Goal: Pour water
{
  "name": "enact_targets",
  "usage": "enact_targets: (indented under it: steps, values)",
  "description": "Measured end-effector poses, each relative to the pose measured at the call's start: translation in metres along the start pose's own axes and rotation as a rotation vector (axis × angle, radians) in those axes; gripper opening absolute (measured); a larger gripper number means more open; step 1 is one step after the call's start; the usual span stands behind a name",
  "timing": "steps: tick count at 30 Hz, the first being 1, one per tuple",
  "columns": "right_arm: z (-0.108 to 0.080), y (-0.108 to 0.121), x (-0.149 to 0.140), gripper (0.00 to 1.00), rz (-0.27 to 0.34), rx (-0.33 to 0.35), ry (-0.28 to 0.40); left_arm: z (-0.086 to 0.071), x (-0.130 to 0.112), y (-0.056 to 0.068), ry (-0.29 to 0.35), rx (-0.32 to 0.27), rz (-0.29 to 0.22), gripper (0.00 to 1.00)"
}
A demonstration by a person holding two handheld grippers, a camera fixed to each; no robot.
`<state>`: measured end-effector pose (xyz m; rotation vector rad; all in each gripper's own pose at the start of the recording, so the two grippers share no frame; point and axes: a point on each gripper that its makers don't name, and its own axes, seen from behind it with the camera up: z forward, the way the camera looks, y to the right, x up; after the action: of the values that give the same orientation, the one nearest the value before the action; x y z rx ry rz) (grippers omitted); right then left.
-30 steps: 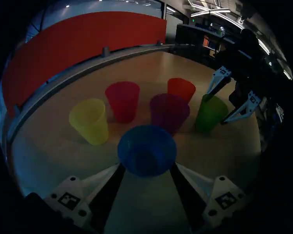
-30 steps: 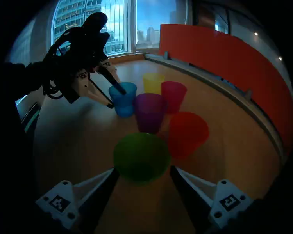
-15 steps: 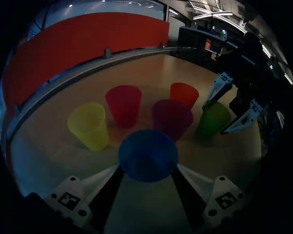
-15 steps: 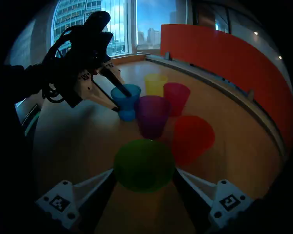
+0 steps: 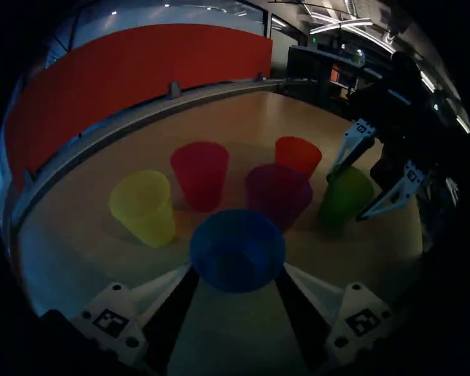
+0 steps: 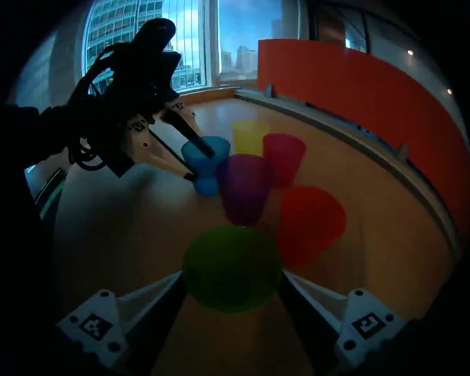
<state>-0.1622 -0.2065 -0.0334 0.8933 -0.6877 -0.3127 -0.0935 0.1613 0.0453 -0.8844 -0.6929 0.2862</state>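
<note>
My left gripper (image 5: 237, 271) is shut on a blue cup (image 5: 237, 249), whose open mouth faces the camera. In the right gripper view the same left gripper (image 6: 199, 166) grips the blue cup (image 6: 205, 161) at the far left of the group. A green cup (image 6: 232, 268) sits between the fingers of my right gripper (image 6: 232, 281), which is shut on it. The left gripper view shows that right gripper (image 5: 346, 195) with the green cup (image 5: 344, 195) at the right. I cannot see water in either cup.
On the wooden table (image 5: 247, 119) stand a purple cup (image 5: 277, 193), a red cup (image 5: 200, 172), an orange cup (image 5: 297, 153) and a yellow cup (image 5: 143, 205), close together between the held cups. A red wall panel (image 5: 135, 62) runs behind the table edge.
The green cup looks larger and closer between my right fingers. The blue cup has shifted slightly up and right in the right gripper view, with a slight tilt. The other cups stay put.
</note>
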Motion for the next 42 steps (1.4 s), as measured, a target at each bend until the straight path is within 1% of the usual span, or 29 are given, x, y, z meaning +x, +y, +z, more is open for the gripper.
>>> enact_targets:
  steps: [5, 10, 11, 13, 14, 20, 24, 27, 32, 35, 42]
  values:
    - [0.000, -0.001, 0.000, 1.00, 0.001, 0.000, 0.004, 0.001, 0.003, -0.001, 0.018, 0.010, -0.005, 0.82]
    - [0.001, -0.001, 0.000, 0.99, 0.004, 0.000, 0.009, 0.000, 0.003, -0.001, 0.032, 0.007, -0.020, 0.81]
    - [0.001, -0.001, 0.000, 0.98, 0.004, 0.000, 0.009, 0.000, 0.003, 0.000, 0.033, 0.005, -0.024, 0.81]
    - [0.002, -0.002, 0.000, 0.91, 0.004, 0.000, 0.012, -0.001, 0.003, 0.000, 0.036, 0.001, -0.030, 0.81]
    - [0.002, -0.002, 0.000, 0.90, 0.004, 0.000, 0.013, -0.002, 0.003, 0.000, 0.037, -0.001, -0.033, 0.81]
    - [0.001, -0.006, 0.002, 0.89, 0.005, 0.012, 0.030, -0.006, 0.004, -0.002, 0.048, 0.011, -0.025, 0.81]
    - [-0.003, -0.005, 0.013, 0.89, 0.011, 0.011, 0.060, -0.011, 0.008, -0.001, 0.063, 0.015, -0.021, 0.81]
    - [-0.008, -0.004, 0.020, 0.89, 0.013, 0.006, 0.080, -0.017, 0.012, 0.001, 0.080, 0.014, -0.019, 0.81]
    - [-0.016, -0.001, 0.030, 0.89, 0.004, -0.011, 0.108, -0.030, 0.025, 0.001, 0.128, 0.034, -0.003, 0.81]
    - [-0.021, 0.000, 0.037, 0.89, 0.002, -0.021, 0.129, -0.040, 0.036, 0.001, 0.163, 0.048, 0.001, 0.81]
    - [-0.035, 0.001, 0.055, 0.89, -0.002, -0.044, 0.187, -0.065, 0.059, 0.003, 0.258, 0.068, -0.013, 0.81]
